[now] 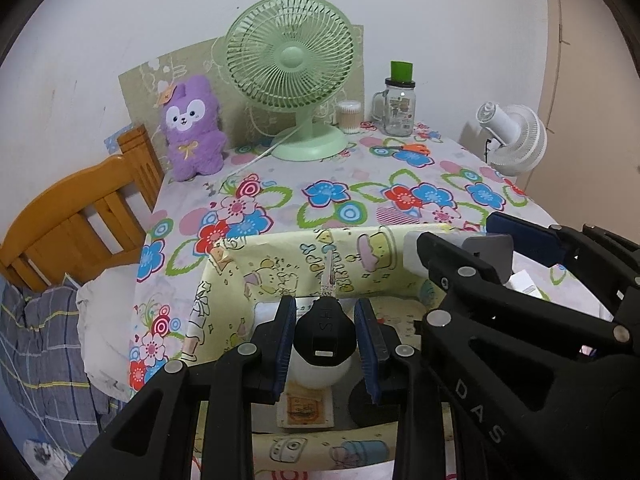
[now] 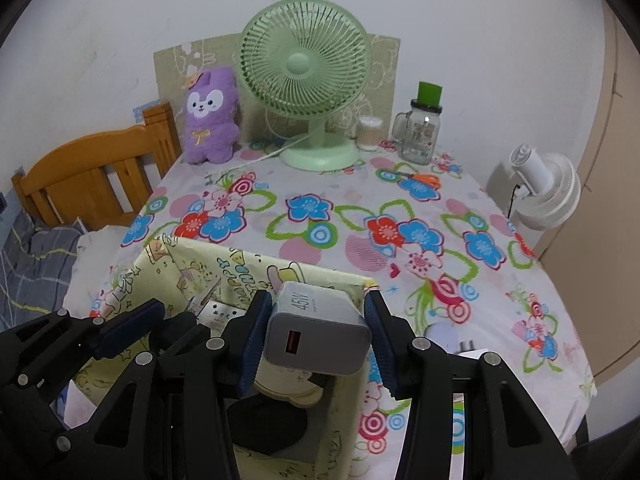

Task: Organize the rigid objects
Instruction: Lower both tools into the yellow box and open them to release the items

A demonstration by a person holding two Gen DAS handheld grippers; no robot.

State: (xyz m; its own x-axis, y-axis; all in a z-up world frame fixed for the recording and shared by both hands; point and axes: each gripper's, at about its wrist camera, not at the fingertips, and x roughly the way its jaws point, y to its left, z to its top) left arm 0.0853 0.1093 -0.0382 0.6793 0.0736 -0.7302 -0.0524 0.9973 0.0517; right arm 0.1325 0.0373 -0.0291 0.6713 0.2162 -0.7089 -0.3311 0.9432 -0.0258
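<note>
Far left, off the table, a wooden headboard (image 1: 76,216) & plaid bedding; a purple plush (image 1: 194,128) sits at the back-left corner of the floral tablecloth (image 2: 320,208). Moving in, the left gripper (image 1: 325,340) hangs over the yellow cartoon-print box (image 1: 280,256), its pads set fairly wide w/ a black key fob (image 1: 325,330) between them, metal blade pointing fwd along the fingers. There's a visible gap each side of the fob, so can't tell if it's actually gripped or just lying in the box under the pads. W/in the box, a white round thing and a small stamped card sit below the fob; a dark disc near the right pad is too cut off to name. Next across, the right gripper (image 2: 314,340) is just beside the left one, over the box's right end. Its left pad touches the grey 45W charger (image 2: 318,336); right pad looks a hair off, so prob. held but not certain. Charger's long axis runs fwd, USB port facing the cam, and it sits directly above the box interior, so the drop is straight down; right hand is the nearer for that. Box floor under the charger is mostly hidden. Right of the box, small items on the cloth are blocked by the gripper frame. Green fan (image 2: 306,64), jar & white fan stand well back.
</note>
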